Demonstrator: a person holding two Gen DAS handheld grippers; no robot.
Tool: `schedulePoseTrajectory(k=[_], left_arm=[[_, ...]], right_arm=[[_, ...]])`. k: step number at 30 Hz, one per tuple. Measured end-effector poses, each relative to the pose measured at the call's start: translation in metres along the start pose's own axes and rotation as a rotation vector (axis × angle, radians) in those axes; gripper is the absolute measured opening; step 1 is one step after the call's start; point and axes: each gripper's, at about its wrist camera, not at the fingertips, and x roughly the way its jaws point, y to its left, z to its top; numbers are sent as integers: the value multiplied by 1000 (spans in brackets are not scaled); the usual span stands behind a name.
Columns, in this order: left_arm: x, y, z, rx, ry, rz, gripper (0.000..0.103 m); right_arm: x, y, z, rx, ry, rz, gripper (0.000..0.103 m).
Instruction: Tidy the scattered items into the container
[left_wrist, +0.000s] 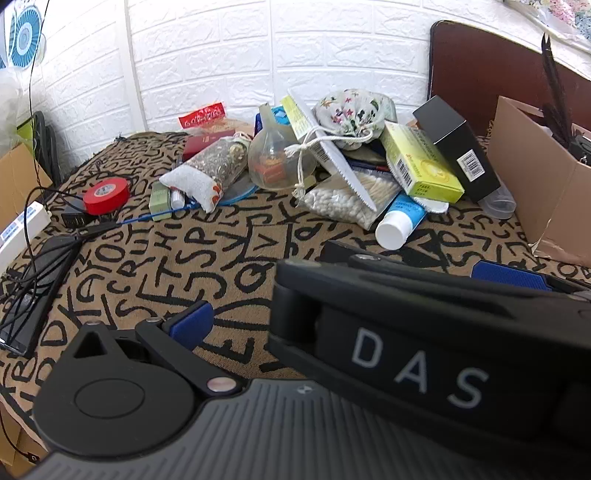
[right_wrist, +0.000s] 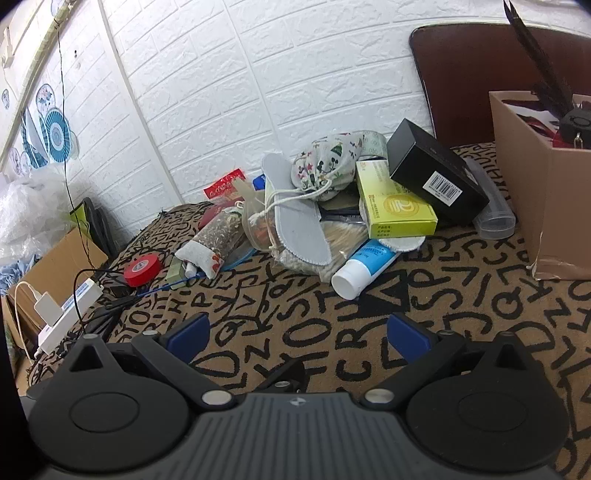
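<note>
My right gripper (right_wrist: 297, 334) hovers low over the letter-patterned cloth (right_wrist: 461, 295), its blue fingers (right_wrist: 188, 336) spread wide apart with nothing between them. In the left wrist view, the left gripper (left_wrist: 354, 299) also has its fingers apart; I can see one blue pad (left_wrist: 192, 325) on the left and another (left_wrist: 509, 275) far off on the right, but a black body marked DAS (left_wrist: 417, 373), most likely my other gripper, cuts across in front and hides much of the gap.

The clutter sits in a heap toward the far edge of the cloth, against the white brick wall (right_wrist: 258, 92). A blue tube with a white cap (right_wrist: 364, 267) pokes out of the pile nearest to me, cap forward. Above it a yellow box (right_wrist: 395, 208) leans with a black box (right_wrist: 436, 173) resting on it. A floral drawstring pouch (right_wrist: 327, 162) tops the heap, a grey insole (right_wrist: 295, 218) slanting down in front of it. A bag of cotton swabs (left_wrist: 369, 184) lies under the insole. Farther left, a red tape roll (right_wrist: 142, 270) sits apart, near the cloth's left edge beside tangled black cables (left_wrist: 44, 236).

The cardboard box (right_wrist: 535, 192) stands at the right edge, already holding some dark items, with a clear plastic case (right_wrist: 493, 214) lying just beside its wall.
</note>
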Motion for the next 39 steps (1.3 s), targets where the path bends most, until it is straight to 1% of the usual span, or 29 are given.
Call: schedulePoseTrajectory(k=[9, 14, 19, 22, 24, 27, 28, 31, 34, 36, 39], left_arm=[[10, 5, -1, -7, 30, -3, 103], [16, 13, 4, -30, 35, 23, 103], [22, 24, 12, -34, -11, 45, 103], [25, 23, 18, -9, -46, 33, 103], [29, 17, 24, 20, -61, 16, 103], [37, 3, 35, 91, -76, -58, 103], [40, -1, 37, 113, -80, -72, 103], [49, -17, 42, 178, -106, -95, 103], [62, -26, 47, 187, -93, -109, 103], [72, -29, 49, 179, -73, -113, 103], [83, -27, 52, 161, -55, -115, 103]], right_arm=[[12, 1, -1, 5, 26, -7, 103], [23, 6, 3, -3, 29, 18, 103], [39, 18, 13, -58, 14, 53, 103], [41, 19, 20, -109, -42, 50, 103], [41, 15, 27, -138, -71, 35, 103], [40, 4, 37, -165, -107, -12, 103], [40, -1, 39, -164, -115, -31, 103], [42, -20, 44, -128, -103, -77, 103], [43, -40, 43, -57, -110, -127, 103], [46, -51, 43, -21, -104, -139, 103], [55, -56, 43, -10, -101, -142, 103]])
